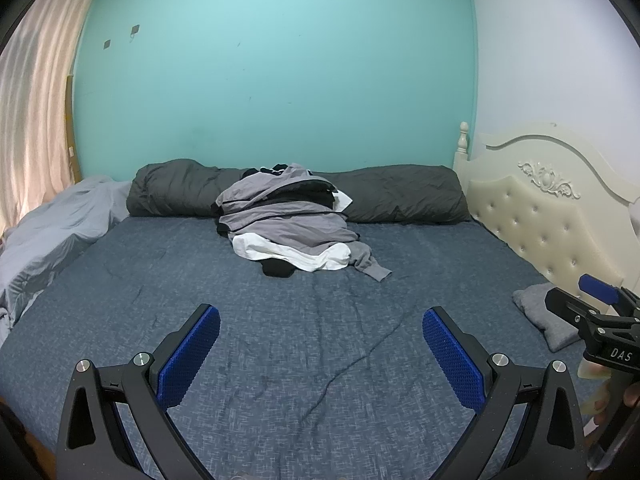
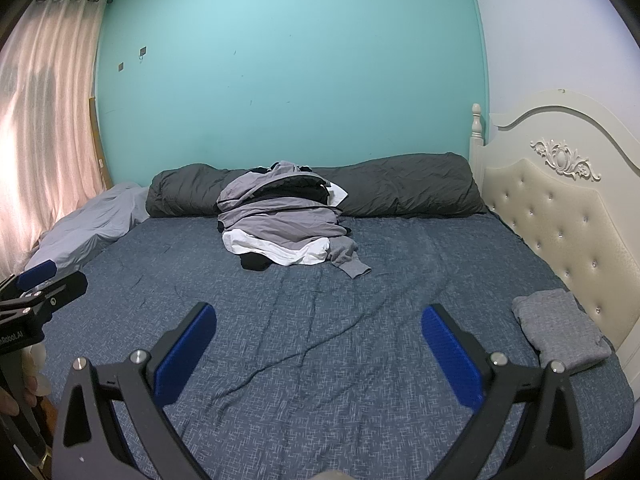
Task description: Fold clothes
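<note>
Left gripper [image 1: 320, 344] and right gripper [image 2: 318, 342], each seen from its own wrist camera, hover over a bed [image 1: 320, 360] with a blue-grey sheet; both pairs of jaws stand wide apart and hold nothing. The clothes pile [image 1: 290, 222], grey, white and black garments heaped together, lies at the far middle of the bed, leaning against a dark rolled duvet [image 1: 400, 196] set along the teal wall [image 1: 280, 60]. One grey sleeve trails from the pile toward the near side. The right view shows the whole folded grey garment [image 2: 560, 330], flat beside the cream headboard [image 2: 560, 208] and well apart from the pile; in the left view the right gripper's tip covers part of it. The left view catches fingers [image 1: 600, 404] on the right gripper's handle. The right view shows the curtain [image 2: 44, 120] up to its rod. A pale crumpled sheet [image 1: 52, 236] lies along the bed's left edge. Nothing lies between either gripper and the pile.
</note>
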The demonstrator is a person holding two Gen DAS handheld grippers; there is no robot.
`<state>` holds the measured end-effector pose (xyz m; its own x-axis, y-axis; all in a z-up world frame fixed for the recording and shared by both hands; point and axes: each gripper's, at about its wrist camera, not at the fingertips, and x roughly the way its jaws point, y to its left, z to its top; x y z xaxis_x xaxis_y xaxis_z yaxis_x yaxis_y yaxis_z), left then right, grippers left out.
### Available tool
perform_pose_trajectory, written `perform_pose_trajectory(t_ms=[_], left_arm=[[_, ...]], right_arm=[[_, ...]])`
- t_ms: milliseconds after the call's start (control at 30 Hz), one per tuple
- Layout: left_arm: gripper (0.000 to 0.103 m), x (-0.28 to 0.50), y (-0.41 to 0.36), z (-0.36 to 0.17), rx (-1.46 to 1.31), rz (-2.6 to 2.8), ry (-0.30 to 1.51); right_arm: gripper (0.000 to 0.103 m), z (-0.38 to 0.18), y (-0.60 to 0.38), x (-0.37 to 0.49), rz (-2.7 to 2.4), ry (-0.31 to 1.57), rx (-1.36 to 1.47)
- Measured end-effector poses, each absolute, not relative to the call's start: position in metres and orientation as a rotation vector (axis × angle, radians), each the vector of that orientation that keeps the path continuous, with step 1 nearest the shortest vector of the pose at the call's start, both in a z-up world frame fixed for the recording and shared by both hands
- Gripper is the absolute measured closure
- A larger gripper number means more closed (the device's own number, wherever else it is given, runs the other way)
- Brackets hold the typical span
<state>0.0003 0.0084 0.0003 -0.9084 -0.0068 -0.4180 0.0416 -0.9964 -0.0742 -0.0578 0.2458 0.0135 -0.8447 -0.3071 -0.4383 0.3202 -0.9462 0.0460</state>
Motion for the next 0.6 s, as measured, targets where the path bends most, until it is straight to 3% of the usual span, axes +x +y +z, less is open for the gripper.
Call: perform_pose_trajectory(t_ms=[600], left_arm=[[0.0,-0.0001,0.0073,0.002,0.663,-3.042,0.128]], right_arm=[[0.0,0.0151,0.2467,-0.0565,-2.738,0.045,0.638]])
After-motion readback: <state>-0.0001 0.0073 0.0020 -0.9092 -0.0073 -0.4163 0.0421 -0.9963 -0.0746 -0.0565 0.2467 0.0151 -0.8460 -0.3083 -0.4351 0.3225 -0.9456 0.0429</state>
